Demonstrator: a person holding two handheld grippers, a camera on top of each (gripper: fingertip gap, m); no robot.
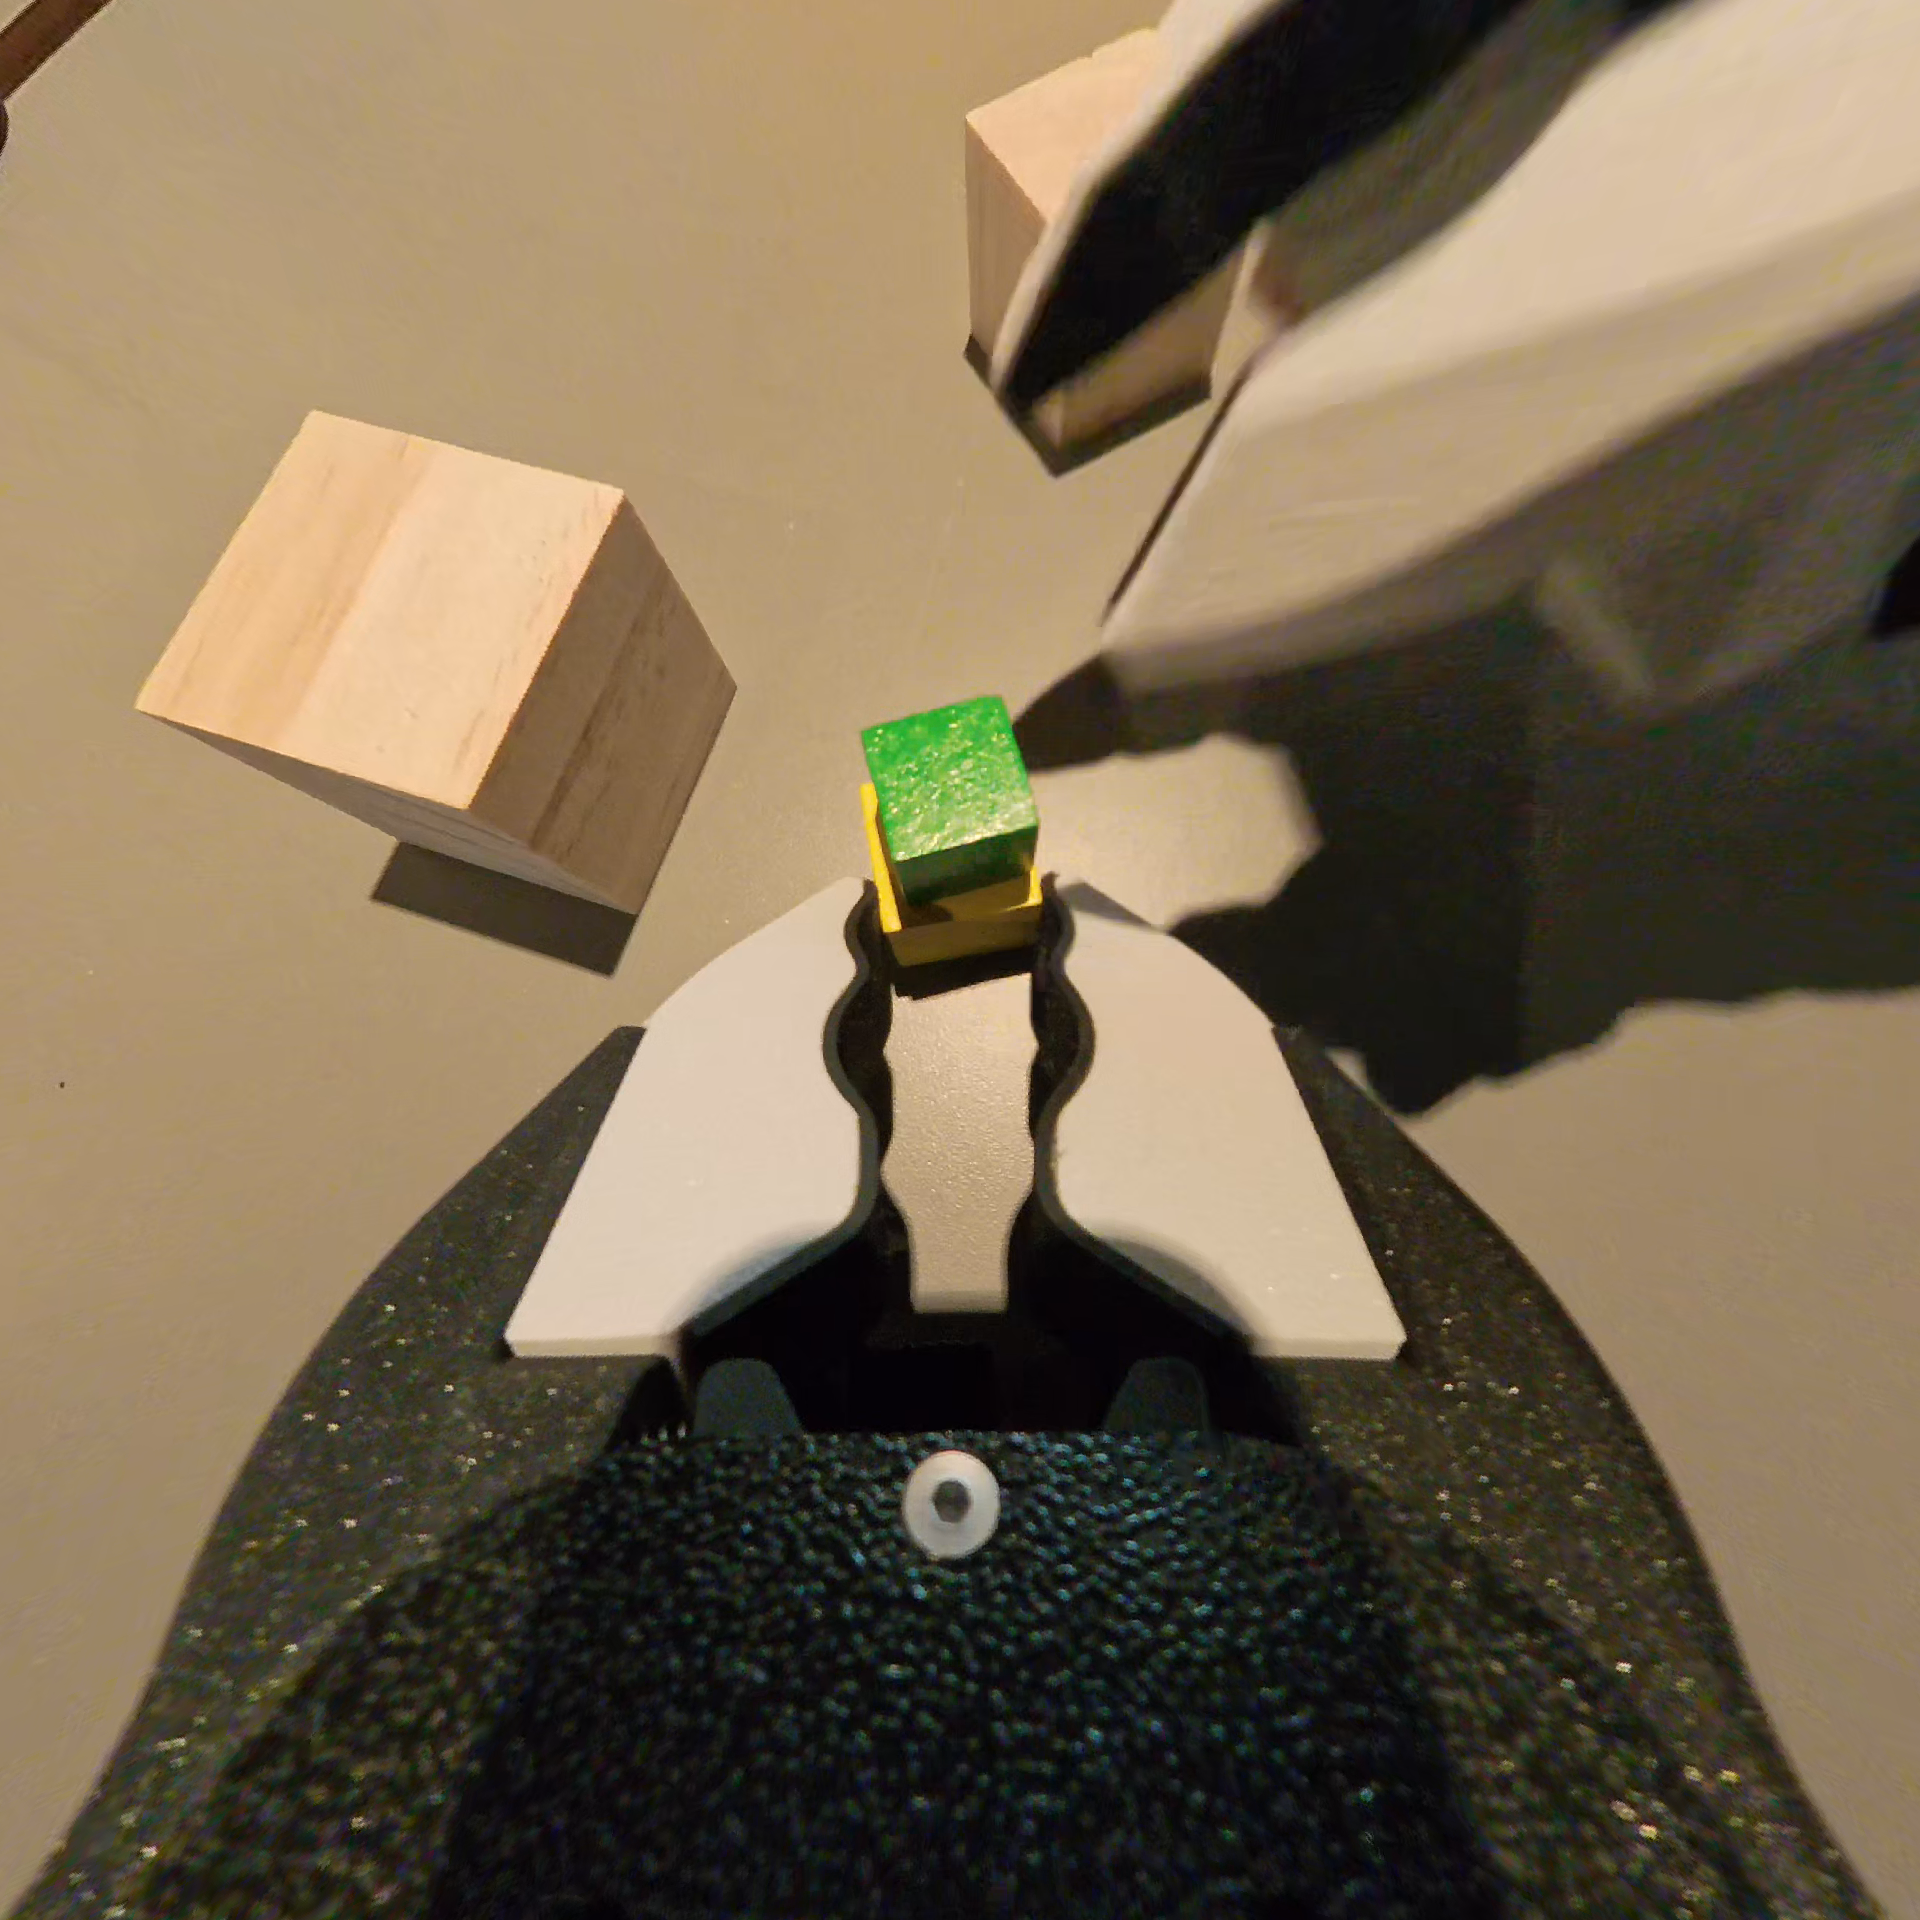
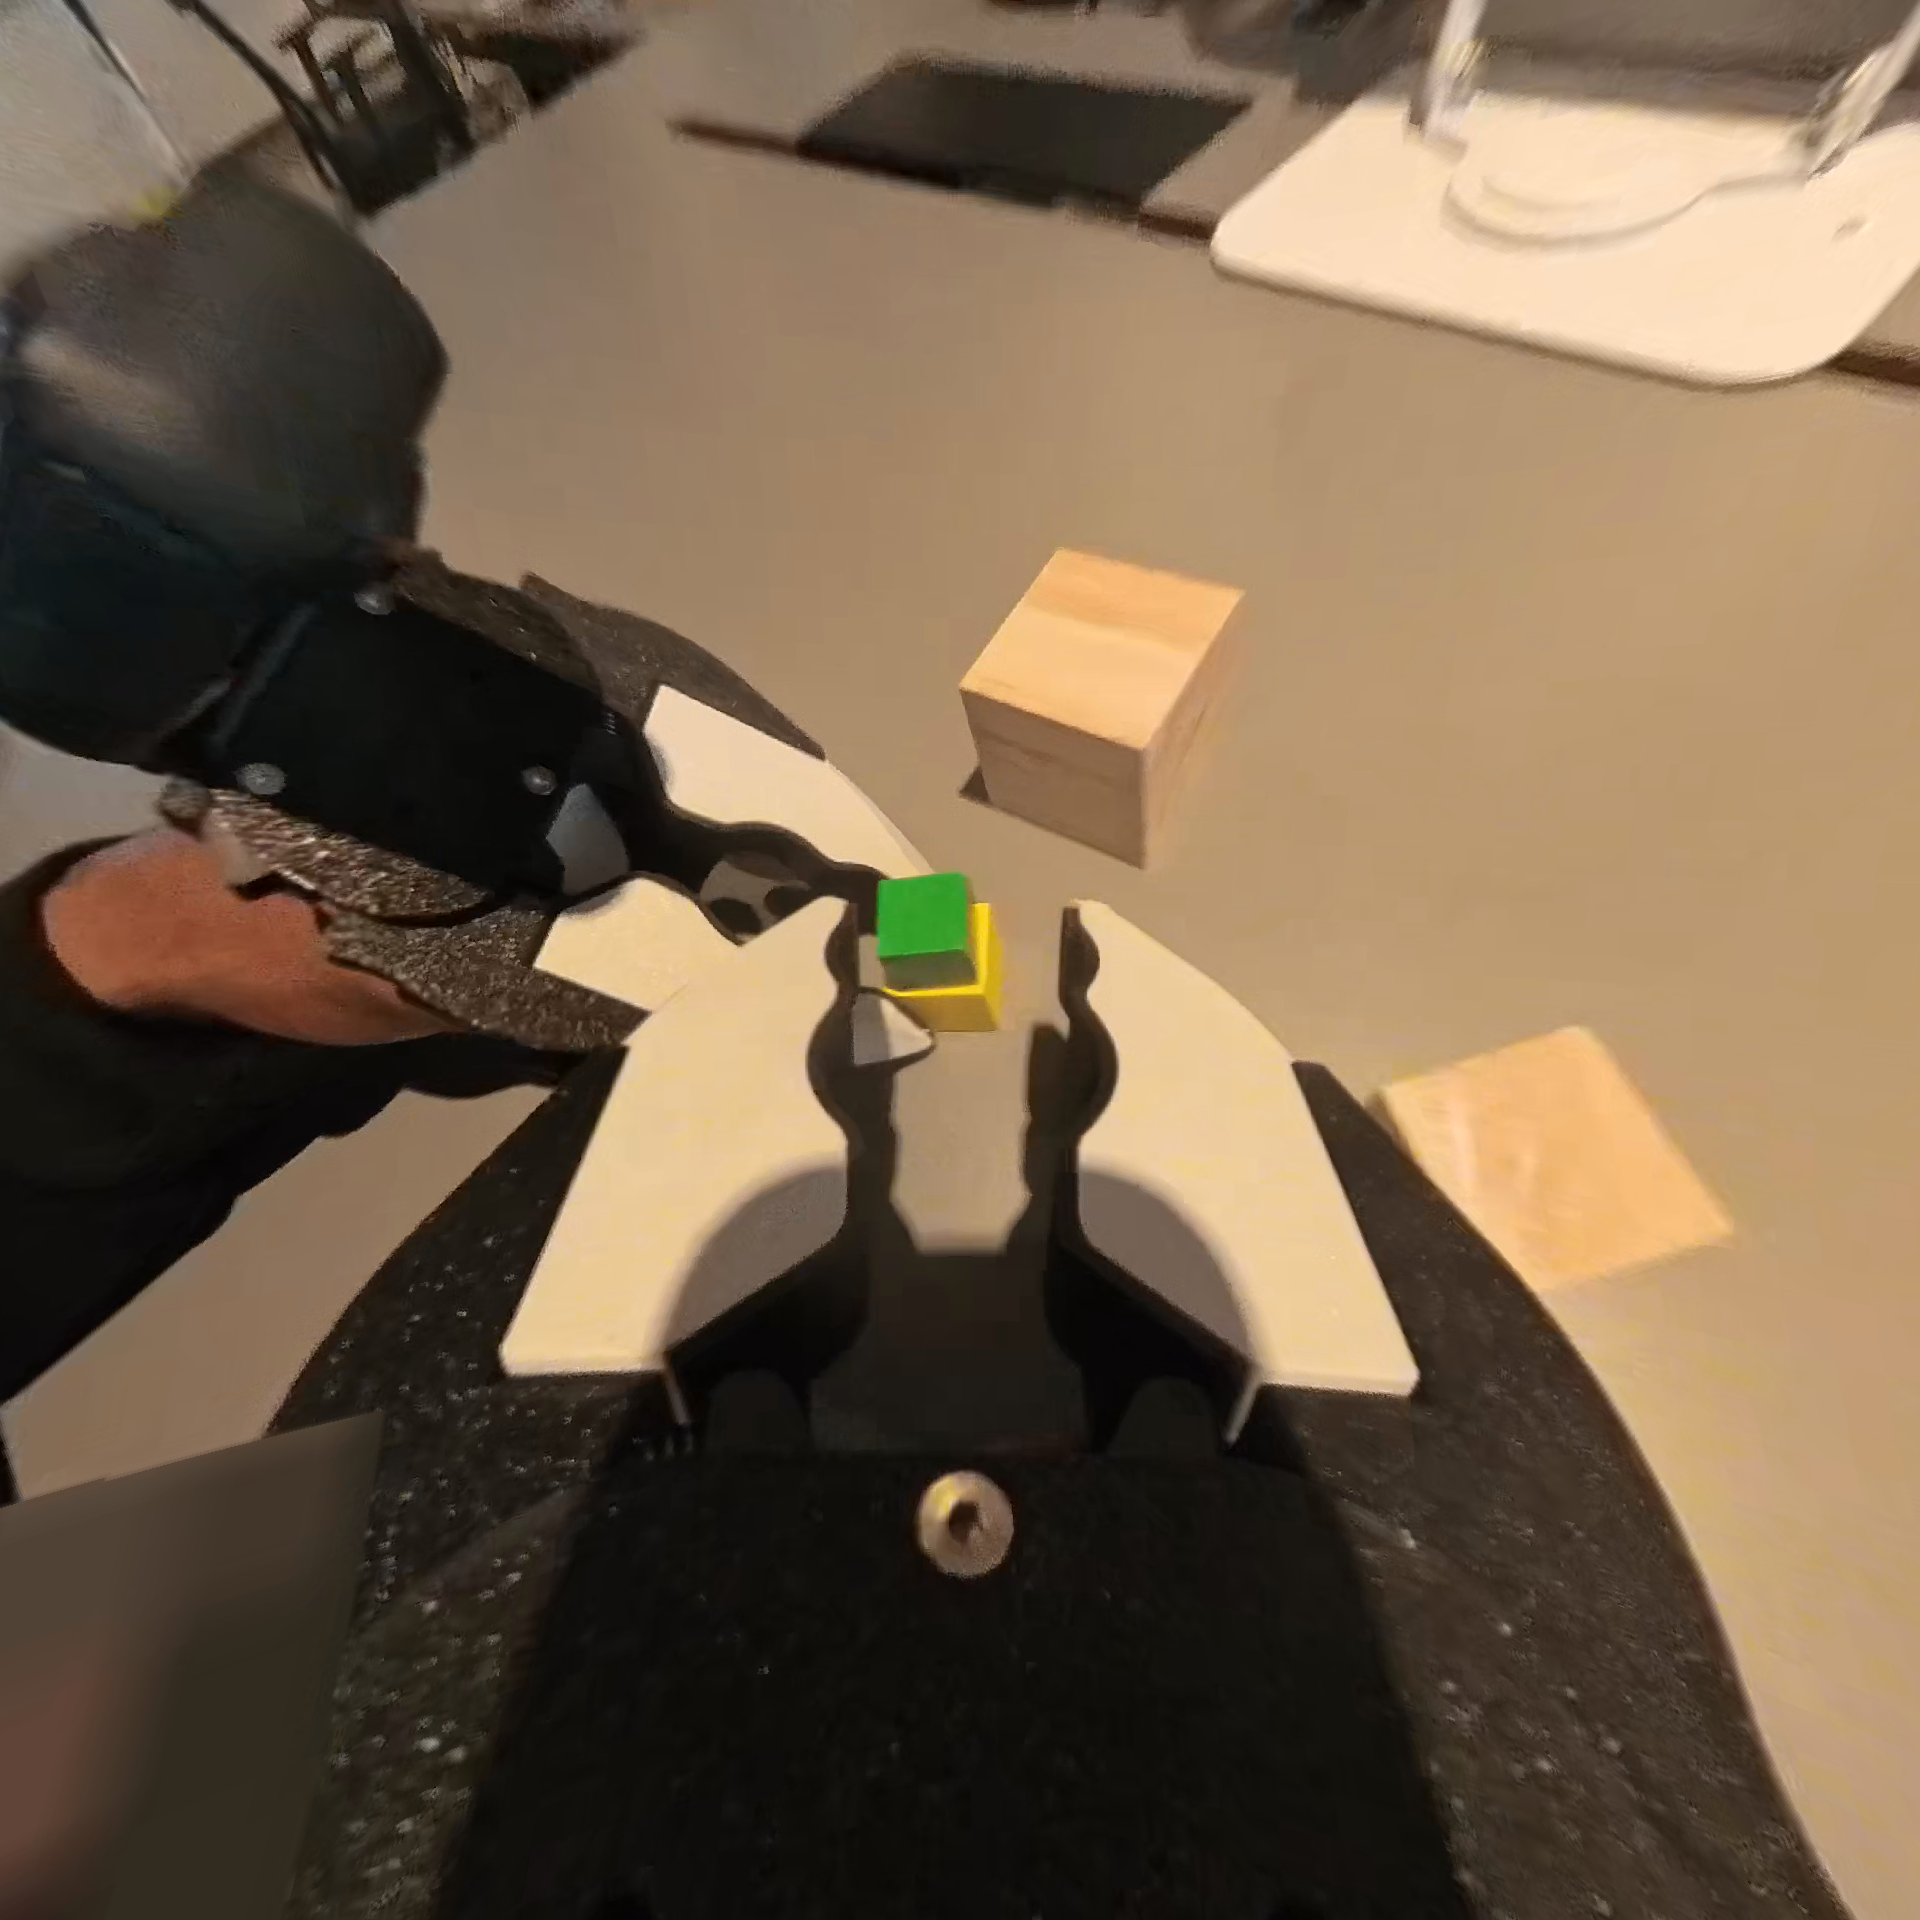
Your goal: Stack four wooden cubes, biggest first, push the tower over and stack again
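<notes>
A small green cube [image 1: 951, 795] sits on a slightly larger yellow cube [image 1: 961, 925] on the tan table. My left gripper [image 1: 961, 914] has its jaws against the yellow cube's two sides. It also shows in the right wrist view [image 2: 800, 883], reaching in from the left. My right gripper [image 2: 956, 920] is open and empty, with the green cube [image 2: 920, 914] and yellow cube [image 2: 971, 997] just beyond its tips. In the left wrist view the right gripper [image 1: 1091, 499] is blurred at the upper right. Two plain wooden cubes [image 1: 436, 655] [image 1: 1023, 208] stand apart on the table.
In the right wrist view one wooden cube [image 2: 1101, 707] stands behind the small stack and another [image 2: 1548, 1153] lies to the right. A white tray [image 2: 1558, 260] holding a clear object and a dark panel [image 2: 1018, 135] are at the far edge. A hand [image 2: 208, 935] holds the left gripper. The gap from one gripper's tips to the other's is roughly 7 cm. Both grippers' tips are roughly 7 cm from the wooden cube [image 2: 1101, 707]. It turns up in the left wrist view [image 1: 520, 579] as well.
</notes>
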